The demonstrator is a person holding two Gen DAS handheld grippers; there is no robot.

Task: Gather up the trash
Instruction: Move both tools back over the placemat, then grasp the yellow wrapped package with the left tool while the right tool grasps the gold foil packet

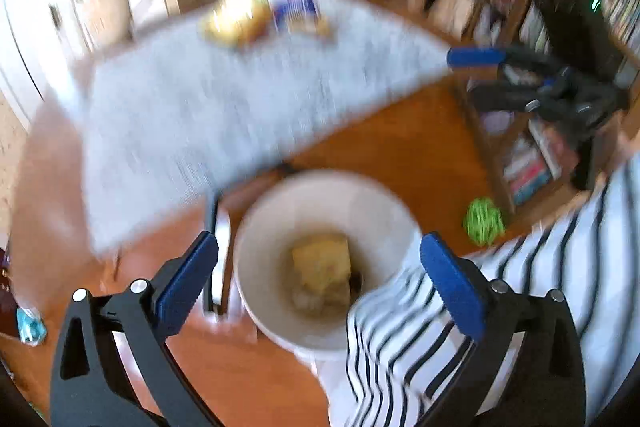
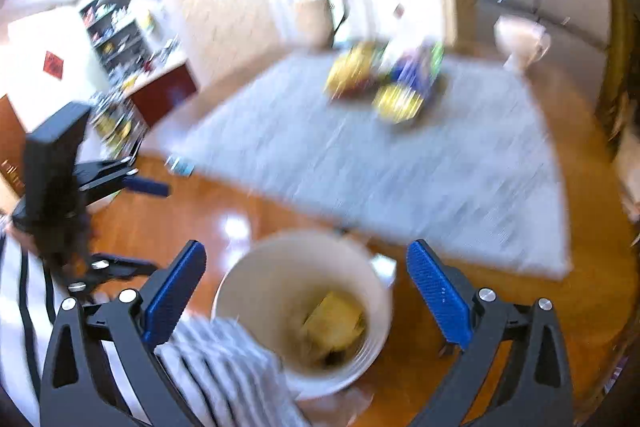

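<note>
Yellow trash (image 1: 322,263) is seen inside the white bin (image 1: 264,227); both tongs, left (image 1: 318,279) and right (image 2: 306,287), are held released above it, beside the gray table (image 2: 360,163).

The left tongs (image 1: 318,275) are black angular arms with triangular cut-outs and round silver screws, each ending in a ridged blue pad (image 1: 188,281) — one at seven o'clock, its twin at five. The right tongs (image 2: 306,293) are built alike, with blue pads (image 2: 438,301), silver screw heads and a boxy black housing seen at three o'clock of the left view. The person's garment (image 1: 500,307) is white with thin dark stripes — loose, folded cloth at the lower edge of both views.
</note>
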